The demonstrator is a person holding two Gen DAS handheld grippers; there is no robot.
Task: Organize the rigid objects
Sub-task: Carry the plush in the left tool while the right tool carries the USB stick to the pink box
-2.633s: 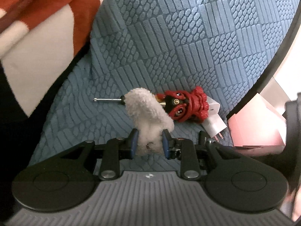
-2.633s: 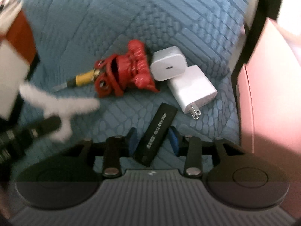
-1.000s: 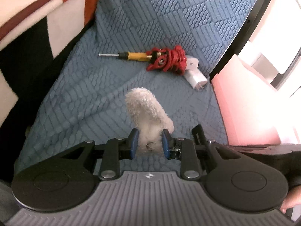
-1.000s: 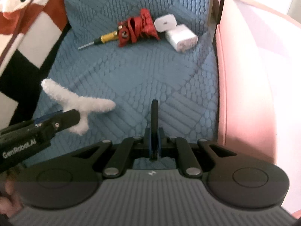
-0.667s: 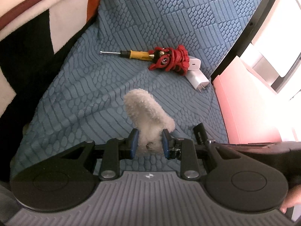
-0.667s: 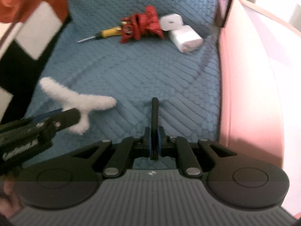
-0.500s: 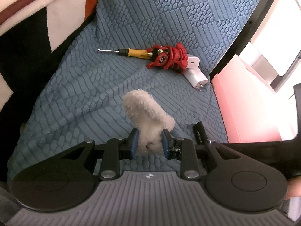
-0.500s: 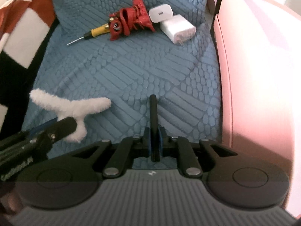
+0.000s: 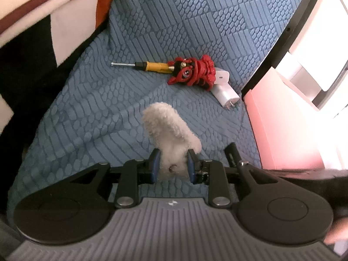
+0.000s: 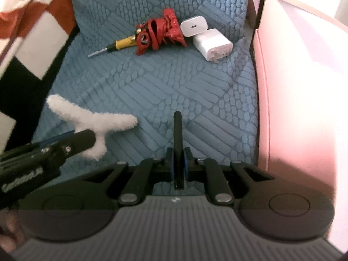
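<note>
Though glare-washed, pink bin [image 10: 300,91], seemingly unfilled.

A blue quilted cover [image 9: 195,21] spreads below a red, white and black blanket [image 9: 43,17] (bunched at left).

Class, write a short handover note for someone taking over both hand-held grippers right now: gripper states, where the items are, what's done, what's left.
Left hand-held gripper: shut on the fluffy white piece, held above the blue cover.
Right hand-held gripper: shut on the thin black bar, beside the pink bin.
On the cover: screwdriver, red figure, two white chargers.
Done: two items picked up.
Left: probably drop both in the bin, then fetch the rest.
</note>
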